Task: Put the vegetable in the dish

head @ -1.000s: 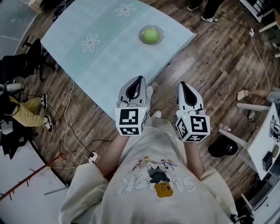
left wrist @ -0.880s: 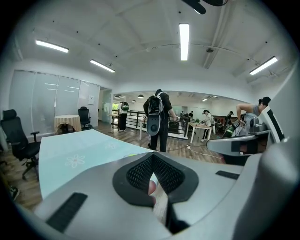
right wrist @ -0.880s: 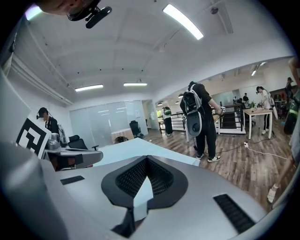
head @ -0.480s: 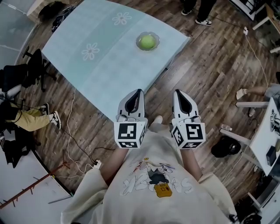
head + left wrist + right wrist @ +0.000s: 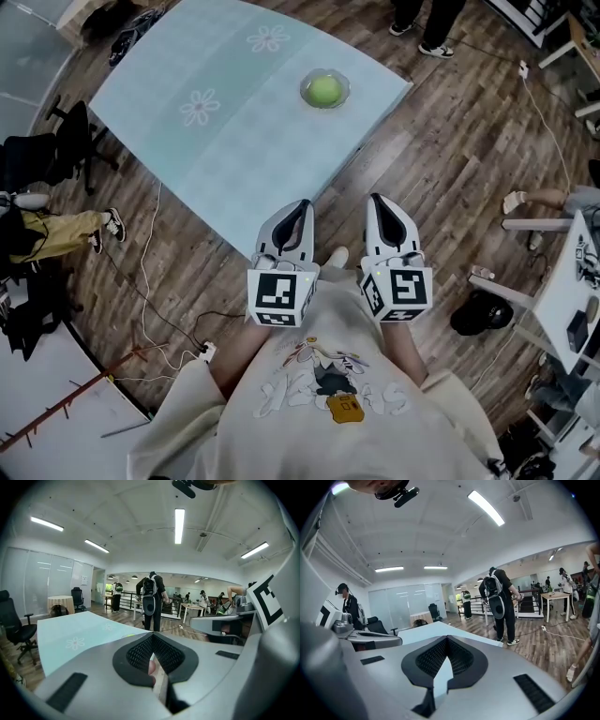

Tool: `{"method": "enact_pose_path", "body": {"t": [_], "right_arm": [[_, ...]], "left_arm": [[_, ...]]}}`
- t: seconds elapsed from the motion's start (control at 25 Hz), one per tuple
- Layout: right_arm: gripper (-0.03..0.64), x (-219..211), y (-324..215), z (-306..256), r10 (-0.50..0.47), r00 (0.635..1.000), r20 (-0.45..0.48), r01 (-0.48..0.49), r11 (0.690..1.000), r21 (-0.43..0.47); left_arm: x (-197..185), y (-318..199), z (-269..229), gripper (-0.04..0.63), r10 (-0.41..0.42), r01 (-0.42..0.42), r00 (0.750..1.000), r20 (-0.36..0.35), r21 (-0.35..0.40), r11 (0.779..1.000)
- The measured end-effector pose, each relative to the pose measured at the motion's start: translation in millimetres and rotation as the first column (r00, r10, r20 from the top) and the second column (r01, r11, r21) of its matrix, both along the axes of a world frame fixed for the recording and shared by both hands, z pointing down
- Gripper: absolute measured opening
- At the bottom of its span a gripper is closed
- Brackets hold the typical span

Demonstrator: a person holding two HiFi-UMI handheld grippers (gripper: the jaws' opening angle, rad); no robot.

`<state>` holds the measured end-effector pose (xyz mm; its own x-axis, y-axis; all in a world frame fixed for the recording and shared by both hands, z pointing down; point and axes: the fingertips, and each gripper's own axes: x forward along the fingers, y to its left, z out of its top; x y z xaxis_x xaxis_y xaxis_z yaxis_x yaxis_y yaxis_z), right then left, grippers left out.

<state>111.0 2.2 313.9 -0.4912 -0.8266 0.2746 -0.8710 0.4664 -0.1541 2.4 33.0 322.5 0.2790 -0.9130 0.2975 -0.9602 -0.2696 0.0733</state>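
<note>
The vegetable [image 5: 324, 89] is green, the table [image 5: 244, 159] pale blue with white daisies, the floor [image 5: 450, 169] brown wood.

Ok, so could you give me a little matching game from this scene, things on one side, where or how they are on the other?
Things:
1. green vegetable
2. dish
3. left gripper
4. flower print

Places or states:
A. jaws closed together
B. lying in the dish
C. on the cover, left of the dish
D. near the right-hand corner of the table

Pairs: 1-B, 2-D, 3-A, 4-C
</note>
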Motion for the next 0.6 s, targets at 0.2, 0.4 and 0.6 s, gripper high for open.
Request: {"method": "enact_pose_path", "body": {"t": [0.2,0.4,0.6], "right_arm": [[0.021,-2.7,1.7,-2.0,0.004,1.000,-0.003,-0.004,1.000,0.002],[0.021,-10.5,3.0,-3.8,-0.001,1.000,-0.009,0.001,1.000,0.006],[0.021,-24.9,7.9,-4.1,-0.017,1.000,-0.007,0.017,1.000,0.001]], "left_arm": [[-1.4,2.5,1.3,0.008,0.015,-0.015,1.000,-0.003,-0.003,1.000],[-2.6,2.9,0.4,0.008,0.028,-0.028,1.000,-0.009,0.001,1.000],[-4.4,6.9,-0.7,0.008,0.065,-0.065,0.998,-0.001,0.006,0.998]]}}
